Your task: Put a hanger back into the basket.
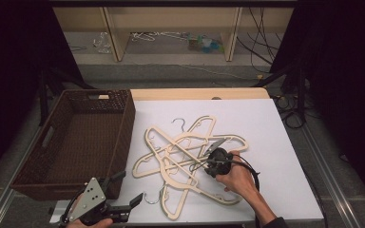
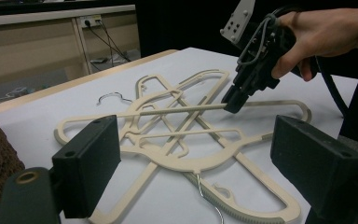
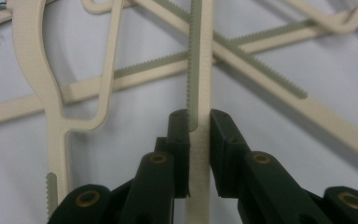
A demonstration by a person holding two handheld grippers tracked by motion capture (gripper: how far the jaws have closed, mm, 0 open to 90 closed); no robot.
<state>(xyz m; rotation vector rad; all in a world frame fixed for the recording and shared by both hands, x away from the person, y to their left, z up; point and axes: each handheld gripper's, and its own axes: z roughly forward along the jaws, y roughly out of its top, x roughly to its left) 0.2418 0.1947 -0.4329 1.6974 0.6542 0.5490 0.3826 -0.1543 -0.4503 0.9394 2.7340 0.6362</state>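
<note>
Several cream plastic hangers [image 1: 185,161] lie crossed in a loose star on the white table [image 1: 275,142], just right of a dark wicker basket [image 1: 81,142] that sits at the table's left edge. The right gripper [image 1: 208,166] is down among them, held from the near side by the person's right hand [image 1: 240,178]. In the right gripper view its two black jaws are drawn in on a single hanger bar [image 3: 199,93] — one pad on each flank of the bar, the ribbed grey strip running straight up between them. The jaws are nearly closed, with the bar clamped in the narrow gap. From the left gripper view the same tool comes down at a slant from the upper right, its tip meeting the end of a long straight bar [image 2: 182,110] that sits a little above the other hangers in the pile; whether that bar is fully clear of them I cannot tell.

The left gripper [image 1: 123,192] sits at the near left corner of the table, close to the basket's front corner, with its grey three-cornered plate on top. Its jaws stand wide apart — in its own view the two black pads frame the whole pile and nothing is between them. A wire hook [image 1: 150,198] of one hanger lies on the table just right of it, not touching.
</note>
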